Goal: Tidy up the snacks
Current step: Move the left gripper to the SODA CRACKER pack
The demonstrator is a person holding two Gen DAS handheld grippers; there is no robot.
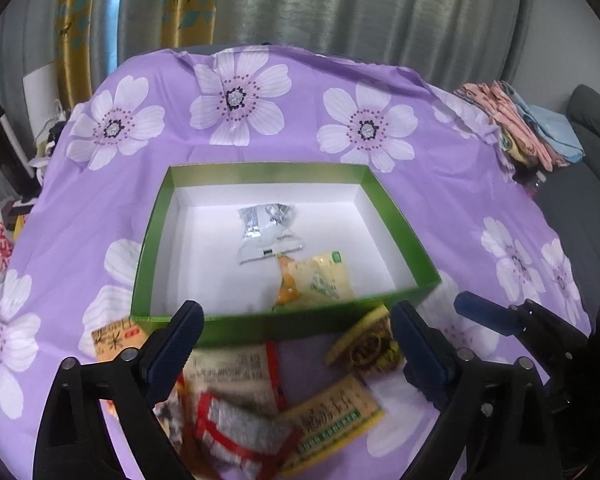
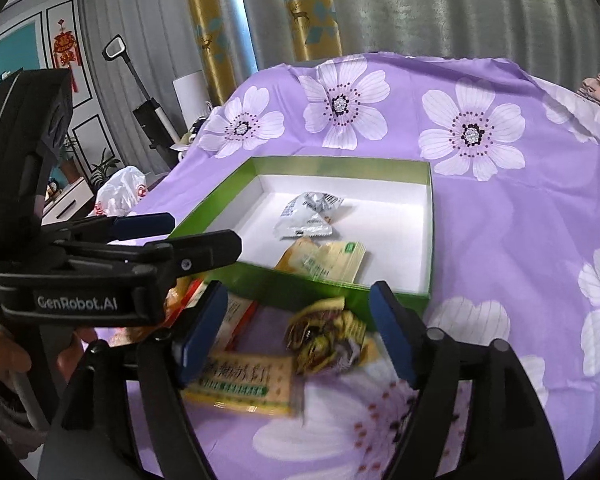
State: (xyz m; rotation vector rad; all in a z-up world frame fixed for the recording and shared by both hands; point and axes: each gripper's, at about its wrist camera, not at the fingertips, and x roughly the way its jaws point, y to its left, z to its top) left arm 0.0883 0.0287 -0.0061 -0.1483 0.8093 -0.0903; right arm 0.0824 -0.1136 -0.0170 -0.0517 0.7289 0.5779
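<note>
Snack packets [image 1: 256,396] lie loose on purple cloth [image 1: 440,184], bottom centre, just before green box [image 1: 260,326]; two more inside, silver pkt [image 1: 266,232] & yellow pkt [image 1: 320,280]. We see left gripper [image 1: 298,344] & right gripper [image 2: 296,338] both released, gripping nothing.

We see an open box [image 1: 396,216] resting on a cloth-covered worktop [image 1: 300,140]. Two snack packets lie inside it, one [image 1: 269,232] behind the other [image 1: 316,280]. More packets [image 1: 236,392] are scattered on the cloth in front of the box. A pile of folded cloths [image 1: 520,128] sits far right.
</note>
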